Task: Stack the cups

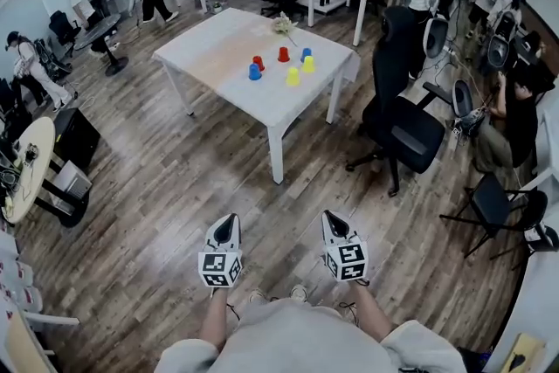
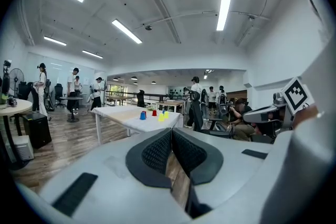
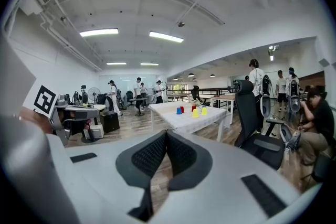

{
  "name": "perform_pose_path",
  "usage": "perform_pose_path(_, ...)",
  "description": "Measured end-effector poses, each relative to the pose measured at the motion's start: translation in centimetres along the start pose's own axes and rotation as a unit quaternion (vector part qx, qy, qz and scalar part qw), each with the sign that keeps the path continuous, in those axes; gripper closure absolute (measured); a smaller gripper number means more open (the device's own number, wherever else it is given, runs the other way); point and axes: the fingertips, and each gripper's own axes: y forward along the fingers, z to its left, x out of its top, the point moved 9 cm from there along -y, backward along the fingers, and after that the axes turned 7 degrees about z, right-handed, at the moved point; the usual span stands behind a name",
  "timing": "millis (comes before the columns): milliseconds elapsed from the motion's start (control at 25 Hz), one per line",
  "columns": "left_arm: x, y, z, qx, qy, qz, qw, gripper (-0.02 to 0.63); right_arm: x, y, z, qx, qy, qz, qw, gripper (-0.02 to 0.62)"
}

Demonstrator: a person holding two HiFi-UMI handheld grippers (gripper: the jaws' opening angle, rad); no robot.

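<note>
Left gripper and right gripper are hanging empty, jaws pressed together, while six cups (red, blue, yellow) are sitting unstacked on the white table well ahead.

Six cups stand clustered on the table, towards its right end. A chair stands just right of the table. The left gripper and right gripper sit side by side, well before the table.
</note>
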Motion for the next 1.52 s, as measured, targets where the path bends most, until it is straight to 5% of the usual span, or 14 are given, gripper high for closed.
perform_pose_path(680,0.5,7.9,1.8,0.005,-0.01,0.014,0.9998,0.592,1.4,7.6,-4.3,0.014,-0.004,0.019,1.0,0.594)
perform_pose_path(1520,8.1,27.8,17.3,-0.05,0.0,0.013,0.9987,0.592,12.9,28.6,-6.6,-0.027,-0.008,0.017,0.999,0.594)
